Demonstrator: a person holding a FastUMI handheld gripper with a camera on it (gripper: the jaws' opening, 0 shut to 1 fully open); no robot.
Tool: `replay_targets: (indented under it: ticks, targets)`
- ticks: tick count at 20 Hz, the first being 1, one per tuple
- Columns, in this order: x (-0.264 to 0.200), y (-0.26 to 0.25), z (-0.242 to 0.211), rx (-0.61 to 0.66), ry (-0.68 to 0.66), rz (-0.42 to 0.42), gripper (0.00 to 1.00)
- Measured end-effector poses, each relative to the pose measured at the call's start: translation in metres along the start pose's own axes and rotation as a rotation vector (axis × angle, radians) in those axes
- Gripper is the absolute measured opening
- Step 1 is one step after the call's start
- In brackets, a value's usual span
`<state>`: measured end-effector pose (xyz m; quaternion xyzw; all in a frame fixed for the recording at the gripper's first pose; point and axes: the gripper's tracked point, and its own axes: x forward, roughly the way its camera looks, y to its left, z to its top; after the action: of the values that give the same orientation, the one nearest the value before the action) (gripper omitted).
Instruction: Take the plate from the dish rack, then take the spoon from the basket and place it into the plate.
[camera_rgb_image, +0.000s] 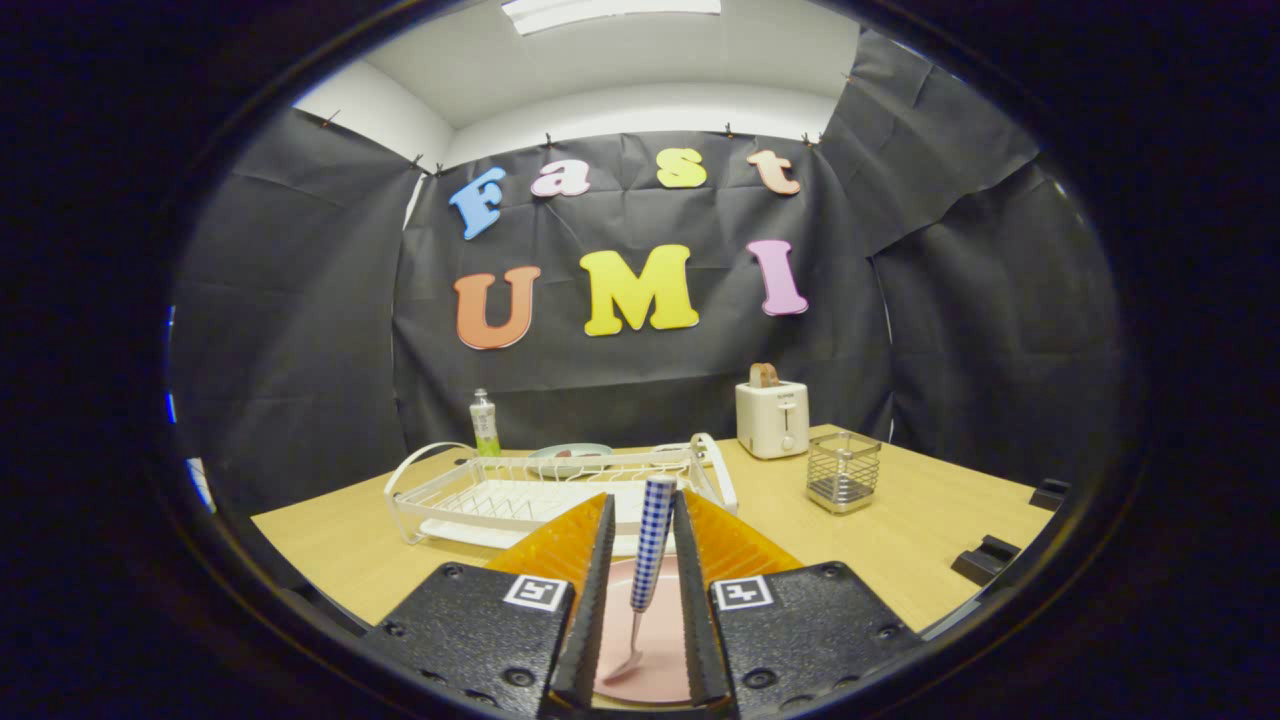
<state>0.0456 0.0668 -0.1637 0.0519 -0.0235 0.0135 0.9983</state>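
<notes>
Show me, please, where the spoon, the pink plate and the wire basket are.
spoon (652, 540): gripper view, checked handle, between the claw's fingers.
pink plate (660, 640): gripper view, bare face under the spoon.
wire basket (843, 472): gripper view, front wall, beside the toaster.

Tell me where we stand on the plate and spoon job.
Done: the pink plate lies on the table, out of the dish rack, and the basket looks empty. In hand: the gripper seems to pinch the spoon, bowl touching or just above the plate. Left: release it.
</notes>
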Motion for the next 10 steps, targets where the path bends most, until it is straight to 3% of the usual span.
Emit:
replay_targets:
  ticks: [1, 8, 10]
  targets:
    - [-0.002, -0.003, 0.004, -0.012, 0.004, -0.002, 0.42]
    - [-0.035, -0.024, 0.050, -0.069, -0.033, -0.027, 0.97]
    - [-0.043, -0.025, 0.060, -0.071, -0.035, -0.036, 1.00]
